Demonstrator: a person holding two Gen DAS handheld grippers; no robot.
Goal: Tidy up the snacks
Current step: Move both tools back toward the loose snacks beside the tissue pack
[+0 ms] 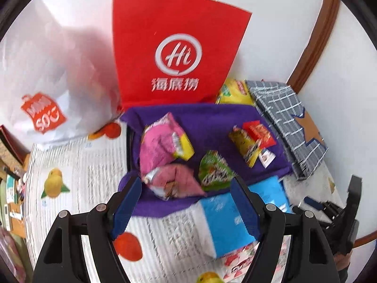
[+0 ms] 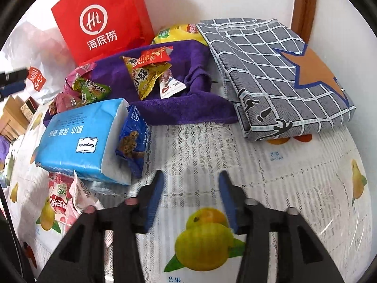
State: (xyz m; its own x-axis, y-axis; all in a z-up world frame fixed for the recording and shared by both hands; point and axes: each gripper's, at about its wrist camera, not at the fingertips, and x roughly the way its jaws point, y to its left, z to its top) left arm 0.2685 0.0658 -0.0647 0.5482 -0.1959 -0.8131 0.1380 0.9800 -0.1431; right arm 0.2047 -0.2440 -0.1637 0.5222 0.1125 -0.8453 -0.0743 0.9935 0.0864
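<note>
White walls back a table under a fruit-printed cloth point(image 2: 294, 165). Against the far wall stand a red paper bag point(image 1: 174, 47) and, to its left, a white shopping bag point(image 1: 47, 75). At the far right lies a folded grey checked cloth point(image 2: 278, 70).

Spread in the middle is a purple towel point(image 1: 212, 120), which seems to be the gathering spot. On it lie two pink packets point(image 1: 162, 146), a green packet point(image 1: 215, 171), and a cluster of red, yellow and white packets point(image 1: 253, 141).

Probably still to be sorted: a yellow bag point(image 2: 179, 33) behind the towel, a blue cookie packet point(image 2: 133, 139) beside the blue tissue pack point(image 2: 77, 136), and pink-and-red packets point(image 2: 63, 200) at the near left. By this layout, the task looks roughly half done.

Left gripper point(image 1: 186, 205) hovers spread wide and empty at the towel's near edge. Right gripper point(image 2: 190, 200) hangs parted and empty over bare cloth.
</note>
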